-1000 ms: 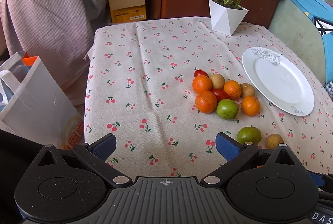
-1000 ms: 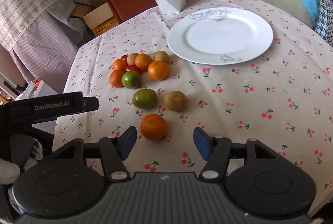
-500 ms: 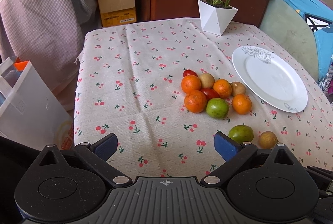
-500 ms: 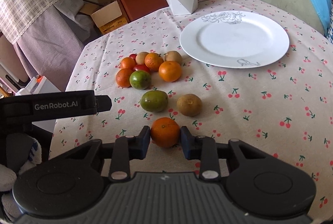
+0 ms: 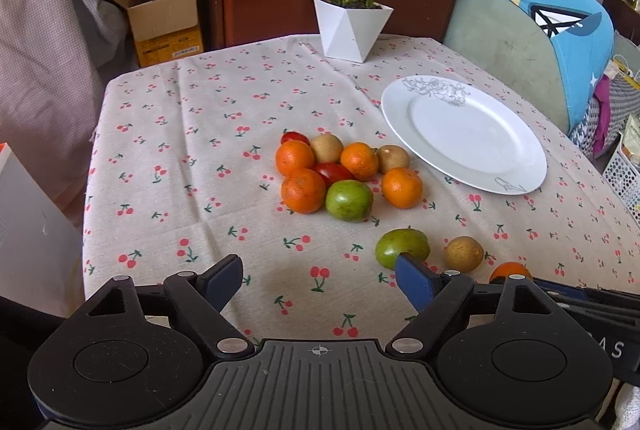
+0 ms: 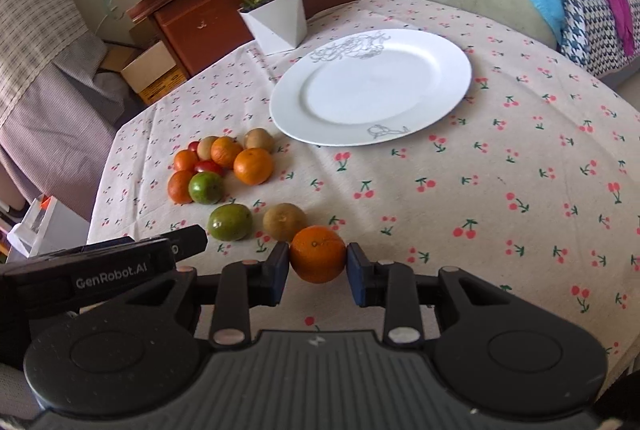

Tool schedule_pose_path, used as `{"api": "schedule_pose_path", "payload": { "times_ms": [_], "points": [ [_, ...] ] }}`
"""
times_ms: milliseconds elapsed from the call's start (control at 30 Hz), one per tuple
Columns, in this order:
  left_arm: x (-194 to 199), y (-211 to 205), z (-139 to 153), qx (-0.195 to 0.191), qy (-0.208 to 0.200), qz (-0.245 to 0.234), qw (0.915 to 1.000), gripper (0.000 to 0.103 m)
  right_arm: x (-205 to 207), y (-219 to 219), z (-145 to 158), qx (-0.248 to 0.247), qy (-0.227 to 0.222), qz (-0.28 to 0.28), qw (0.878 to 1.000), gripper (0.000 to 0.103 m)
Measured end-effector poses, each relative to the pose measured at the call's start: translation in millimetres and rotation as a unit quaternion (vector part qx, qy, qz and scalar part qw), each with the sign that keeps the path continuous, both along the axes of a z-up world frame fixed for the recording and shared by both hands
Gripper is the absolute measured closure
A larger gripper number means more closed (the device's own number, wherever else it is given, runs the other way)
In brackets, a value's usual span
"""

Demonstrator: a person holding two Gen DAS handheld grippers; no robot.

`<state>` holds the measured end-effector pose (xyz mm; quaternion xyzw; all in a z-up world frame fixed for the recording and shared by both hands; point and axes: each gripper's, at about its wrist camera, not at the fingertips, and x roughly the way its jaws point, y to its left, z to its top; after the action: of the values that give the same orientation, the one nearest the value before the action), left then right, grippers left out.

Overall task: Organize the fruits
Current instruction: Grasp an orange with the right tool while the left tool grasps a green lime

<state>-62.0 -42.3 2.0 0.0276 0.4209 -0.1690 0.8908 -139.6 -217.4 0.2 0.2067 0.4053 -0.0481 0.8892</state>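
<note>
A: We've got the right gripper clamped on an orange, low centre of the right wrist view, both blue pads pressed to its sides. Whether it's lifted clear of the tablecloth we can't quite tell.

B: And our left gripper hangs with jaws wide apart over bare cloth at the bottom of its own view, holding nothing.

A: Progress check: the white plate, upper centre of frame, has not one fruit on it. If that's where they go, we'd judge we're at the very first piece.

B: Plenty left, then. A cluster of fruit sits at middle left: oranges, a green one, a couple of brownish ones, red ones tucked between. Nearer us, a green fruit and a brown fruit lie side by side just above the held orange.

A: Any writing? We can read "GenRobot.AI" on the black body of the left gripper at lower left of the right wrist view.

B: In the left wrist view, letters at the lower right edge look like "AS", cut off. The cardboard box at upper left carries a yellow label, too small for us to read.
</note>
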Motion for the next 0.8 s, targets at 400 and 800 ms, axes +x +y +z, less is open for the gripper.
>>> {"api": "schedule_pose_path", "payload": {
  "times_ms": [400, 800],
  "points": [
    [-1, -25, -8, -0.019, -0.015, -0.041, 0.9989, 0.025, 0, -14, -7, 0.015, 0.013, -0.033, 0.999, 0.072],
    [2, -34, -17, -0.011, -0.027, -0.052, 0.9982, 0.051, 1, -16, -10, 0.019, 0.009, -0.030, 0.999, 0.071]
  ]
}}
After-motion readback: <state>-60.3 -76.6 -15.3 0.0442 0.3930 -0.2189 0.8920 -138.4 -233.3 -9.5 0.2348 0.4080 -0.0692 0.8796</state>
